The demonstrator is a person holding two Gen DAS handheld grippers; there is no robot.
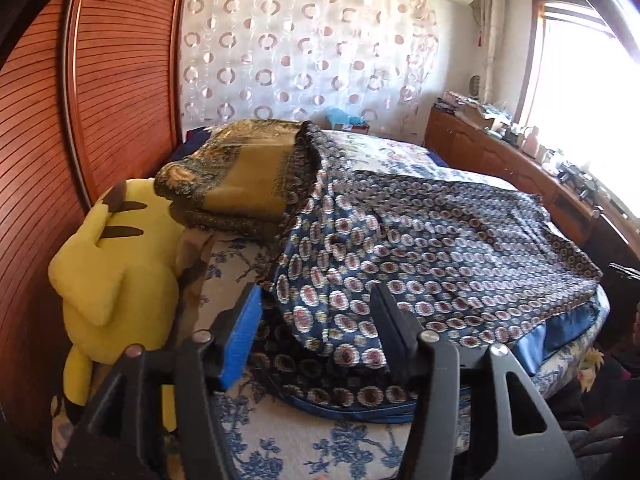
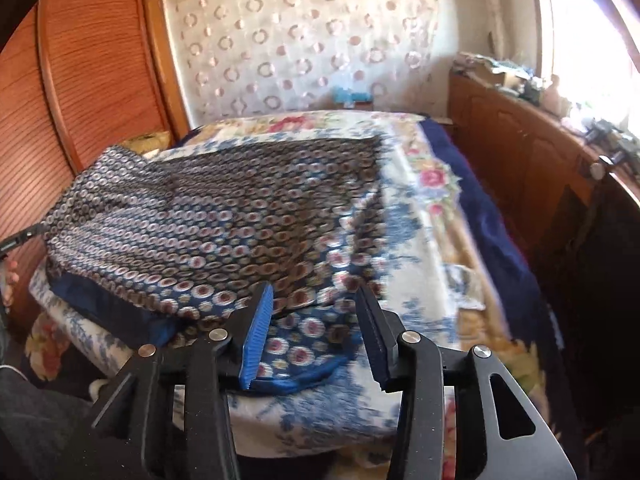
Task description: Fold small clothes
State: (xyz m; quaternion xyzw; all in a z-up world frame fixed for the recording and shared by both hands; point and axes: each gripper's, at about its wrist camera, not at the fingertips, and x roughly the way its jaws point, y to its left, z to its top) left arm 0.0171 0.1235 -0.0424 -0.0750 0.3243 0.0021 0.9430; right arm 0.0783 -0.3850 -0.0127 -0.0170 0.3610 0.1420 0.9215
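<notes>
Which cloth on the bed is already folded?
The olive-gold patterned cloth, a neat stack at the bed's far left beside the yellow plush toy. The blue circle-print garment lies spread out, its near edge between the open left gripper fingers.

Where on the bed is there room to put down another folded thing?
Bare bedspread lies right of the patterned cloth, up to the dark blue blanket edge, and beyond it toward the curtain. The left side is crowded: folded olive cloth, yellow plush toy.

A home bedroom. A bed (image 1: 304, 452) in floral covers fills it, beside a slatted wooden wardrobe (image 1: 120, 80). A patterned curtain (image 1: 304, 48) hangs behind.
</notes>
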